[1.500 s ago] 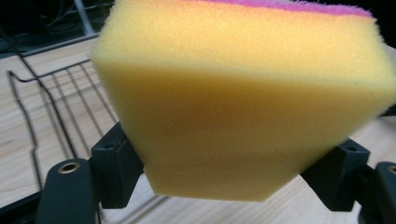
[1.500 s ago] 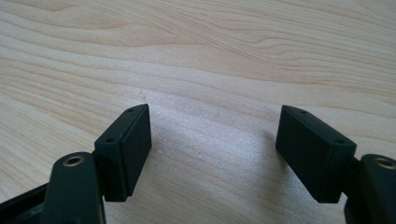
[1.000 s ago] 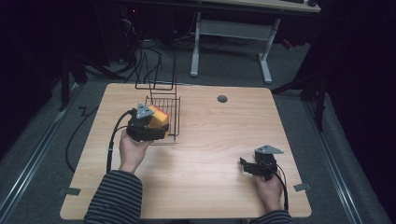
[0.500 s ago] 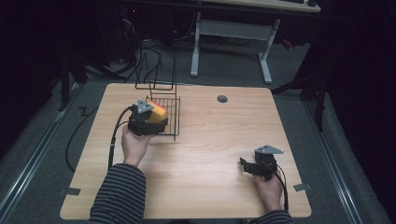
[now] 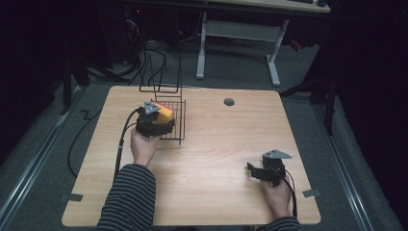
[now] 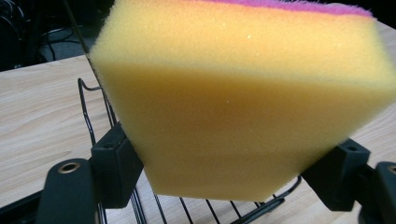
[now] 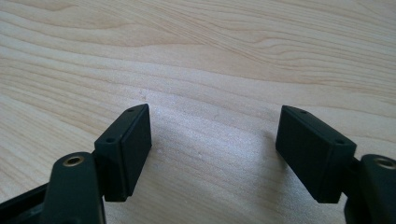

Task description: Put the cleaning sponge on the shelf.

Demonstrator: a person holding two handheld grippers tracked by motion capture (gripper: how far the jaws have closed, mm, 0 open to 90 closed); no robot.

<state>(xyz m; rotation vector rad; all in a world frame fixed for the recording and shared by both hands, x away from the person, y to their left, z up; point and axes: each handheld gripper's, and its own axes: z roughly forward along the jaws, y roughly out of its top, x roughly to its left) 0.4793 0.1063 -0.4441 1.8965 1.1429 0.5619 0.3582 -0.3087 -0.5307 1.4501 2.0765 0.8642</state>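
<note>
My left gripper [image 6: 224, 182] is clenching a sponge [image 6: 243, 102] over the rack [image 5: 171, 122]. My right gripper [image 7: 212, 154] is resting on the table [image 5: 216, 144], jaws spread wide.

I'm working in what looks like a lab or test room: a bare wooden table [image 5: 211, 159] on grey carpet [image 5: 43, 159], black curtains around it, loose cables [image 5: 159, 57] on the floor, and a desk frame [image 5: 238, 36] behind.

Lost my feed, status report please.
Left hand-held gripper shut on sponge, over wire rack. Right hand-held gripper open, empty. Nothing in the way.
</note>
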